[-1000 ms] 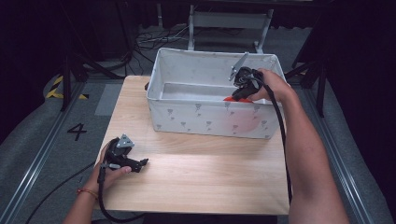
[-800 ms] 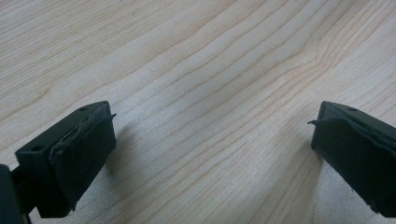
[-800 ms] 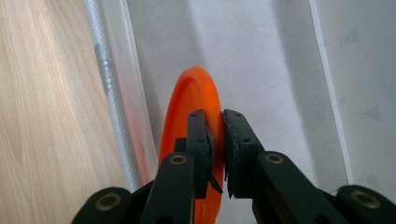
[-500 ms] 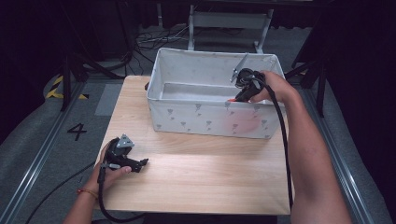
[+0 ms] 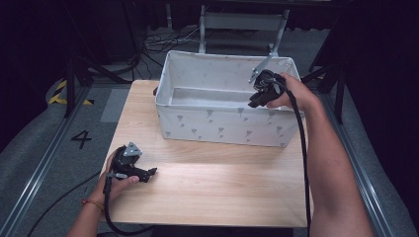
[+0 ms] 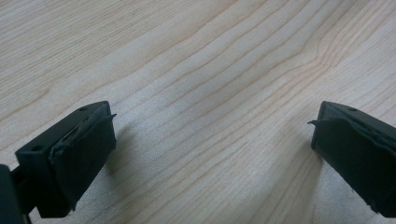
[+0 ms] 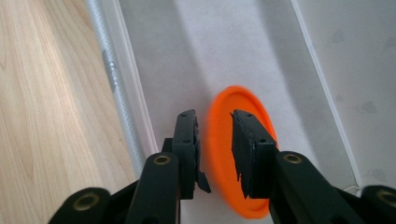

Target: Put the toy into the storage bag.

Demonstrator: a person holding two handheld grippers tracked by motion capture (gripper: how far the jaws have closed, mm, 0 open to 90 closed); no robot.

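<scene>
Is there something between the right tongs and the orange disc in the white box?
No, nothing visible. The right tongs have just been opening, and the orange disc sits directly below their parted jaws, blurred, above the floor of the white fabric box.

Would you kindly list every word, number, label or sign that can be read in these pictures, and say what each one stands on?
"4": black numeral on the grey floor left of the table, high view.
Small grey marks printed on the white fabric bin: a repeated pattern, too small to tell any text.
Yellow and black hazard stripes on the floor: a marking, no words.
Orange disc in the bin: no lettering visible.
</scene>
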